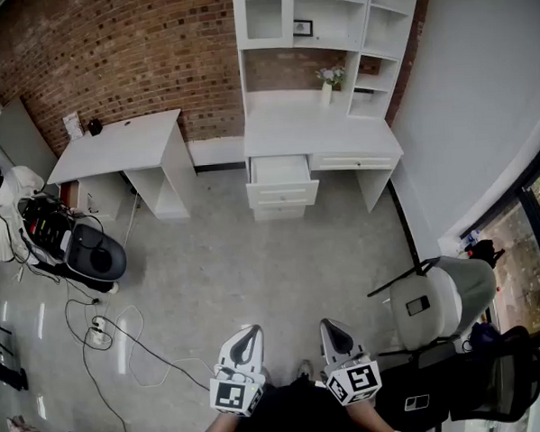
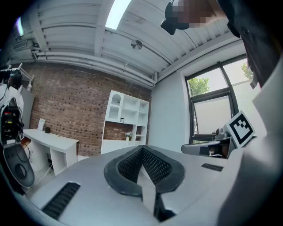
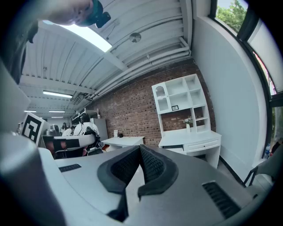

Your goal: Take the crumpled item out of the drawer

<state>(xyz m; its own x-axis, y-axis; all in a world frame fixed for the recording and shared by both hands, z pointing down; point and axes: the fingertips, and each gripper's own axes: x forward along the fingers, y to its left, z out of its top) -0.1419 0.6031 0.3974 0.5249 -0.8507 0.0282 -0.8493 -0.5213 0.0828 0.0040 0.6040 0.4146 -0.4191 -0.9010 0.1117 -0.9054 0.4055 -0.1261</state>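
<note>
**Gripper state.** The left gripper (image 1: 247, 334) has its jaws brought together at the tips, with nothing between them. The right gripper (image 1: 330, 328) is the same: jaws together and empty. Both are held side by side and roughly level in front of the person, pointing across the floor (image 1: 254, 256) towards the far wall.

**Location of the target.** The drawer (image 1: 281, 170) stands pulled out from the front edge of the white desk (image 1: 338, 130), at the desk's left end below the shelf unit (image 1: 323, 18). The crumpled item is expected inside it. At this range the drawer's interior reads as plain white, so the item cannot be made out.

**Governing relation.** The drawer lies straight ahead of both grippers and well apart from them, with open floor between. Its line falls about midway between the two grippers, so neither hand is clearly nearer. In the left gripper view the shelf unit (image 2: 128, 115) sits just left of the jaw tips. In the right gripper view the desk (image 3: 190, 137) sits to the right of them.

**Orientation.**
- The drawer's travel axis runs out from the desk's front edge towards the person, and its open top faces up.
- The item's long axis and heading cannot be determined from here.

**Assessment.** The approach has not begun. The next move is judged to be a walk up to the desk's front edge, followed by opening one gripper above the drawer
</note>
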